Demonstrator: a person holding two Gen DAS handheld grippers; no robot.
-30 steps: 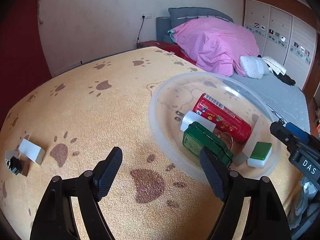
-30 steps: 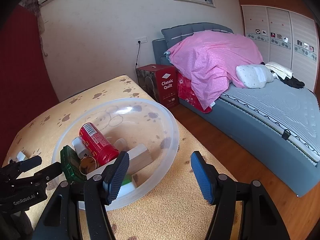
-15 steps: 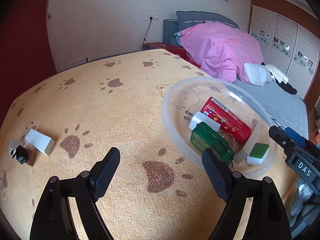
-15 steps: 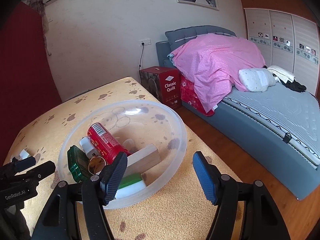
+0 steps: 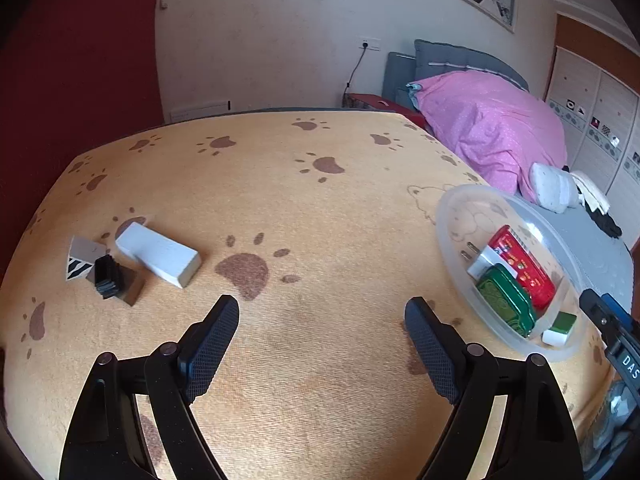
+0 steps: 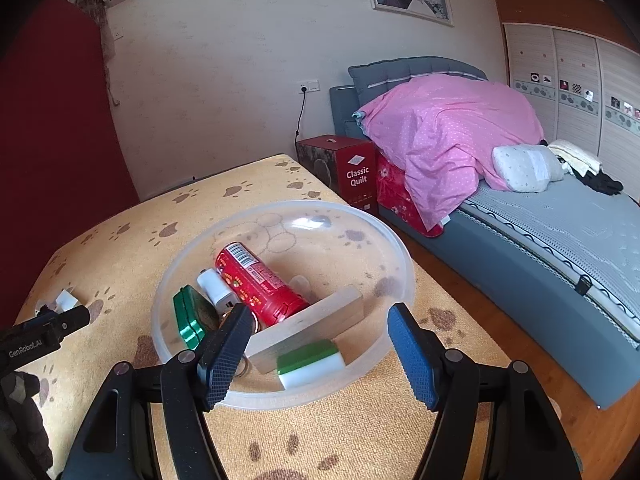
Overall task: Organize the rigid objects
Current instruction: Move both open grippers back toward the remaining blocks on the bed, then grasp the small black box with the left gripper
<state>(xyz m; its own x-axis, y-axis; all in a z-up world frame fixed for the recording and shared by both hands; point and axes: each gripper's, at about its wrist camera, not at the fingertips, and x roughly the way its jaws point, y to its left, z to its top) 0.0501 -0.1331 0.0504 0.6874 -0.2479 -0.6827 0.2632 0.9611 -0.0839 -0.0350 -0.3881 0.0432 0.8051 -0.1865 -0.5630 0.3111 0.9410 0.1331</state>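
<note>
**Both tools spread and empty over the paw-print bench**

I have the bench [image 5: 320, 208] under both cameras, covered in yellow cloth with brown paw prints. Beyond its far right edge stands the bed [image 6: 560, 240] with a pink quilt [image 6: 448, 128] heaped on it, and a red "Classic Quilt" box [image 6: 352, 172] sits on the floor between bench and bed.

On the bench's right side I see the clear plastic bowl [image 6: 400, 248]. Inside it lie a red can [image 6: 256, 280] on its side, a wooden block [image 6: 320, 324], a green tin [image 6: 188, 316] leaning on the wall, a green-and-white tile [image 6: 312, 364] and a white plug adapter [image 6: 218, 292] touching the can.

Well apart, on the left, a white block [image 5: 160, 254] lies beside a zebra-striped cube [image 5: 82, 260] and a small black clip [image 5: 108, 276] resting on a dark tile; these three crowd together.

My left tool [image 5: 322, 348] is spread wide above bare cloth, gripping nothing. My right tool [image 6: 320, 352] is spread too, hovering at the bowl's near rim, its left finger [image 6: 226, 356] covering part of the bowl's contents
</note>
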